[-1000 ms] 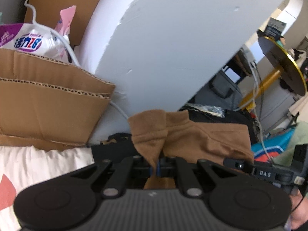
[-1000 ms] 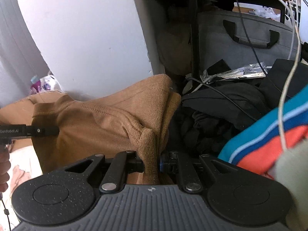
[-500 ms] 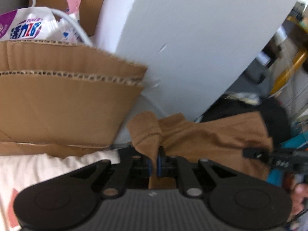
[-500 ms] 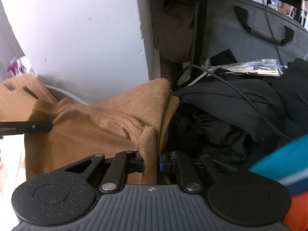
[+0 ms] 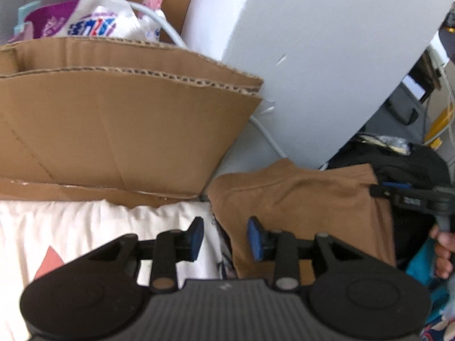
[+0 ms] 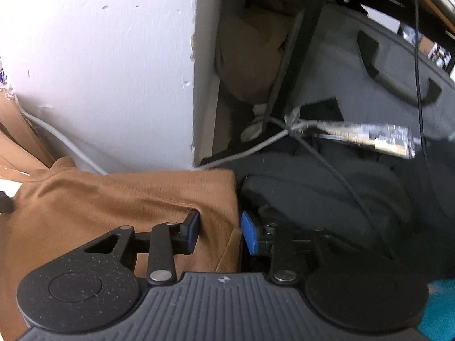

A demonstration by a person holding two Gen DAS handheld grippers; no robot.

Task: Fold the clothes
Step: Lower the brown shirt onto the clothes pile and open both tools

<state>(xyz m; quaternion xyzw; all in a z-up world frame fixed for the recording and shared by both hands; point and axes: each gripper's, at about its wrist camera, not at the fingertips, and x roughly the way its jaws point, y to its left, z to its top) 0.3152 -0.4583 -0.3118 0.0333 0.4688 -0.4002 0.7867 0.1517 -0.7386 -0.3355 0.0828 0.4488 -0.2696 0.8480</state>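
Note:
The brown garment (image 5: 298, 207) lies spread and low, between white bedding and a dark pile of clothes. My left gripper (image 5: 225, 238) is opening at the garment's left edge; its blue pads (image 5: 196, 237) stand apart and do not press the cloth. In the right wrist view the same brown garment (image 6: 113, 199) fills the lower left. My right gripper (image 6: 220, 234) is also opening, and the garment's right folded edge sits loose between its jaws. The right gripper (image 5: 412, 199) and a person's hand (image 5: 443, 247) show at the garment's far side in the left wrist view.
A cardboard box (image 5: 113, 130) with a purple and white bag (image 5: 93, 22) stands behind the bedding (image 5: 71, 227). A white wall corner (image 6: 113, 71) rises just behind the garment. Black clothes (image 6: 327, 199), a grey bag (image 6: 398, 85) and cables (image 6: 341, 170) crowd the right.
Both grippers were shut on bunched corners of the brown garment and now stand open. The garment has dropped and flattened. Both hands have sunk lower.

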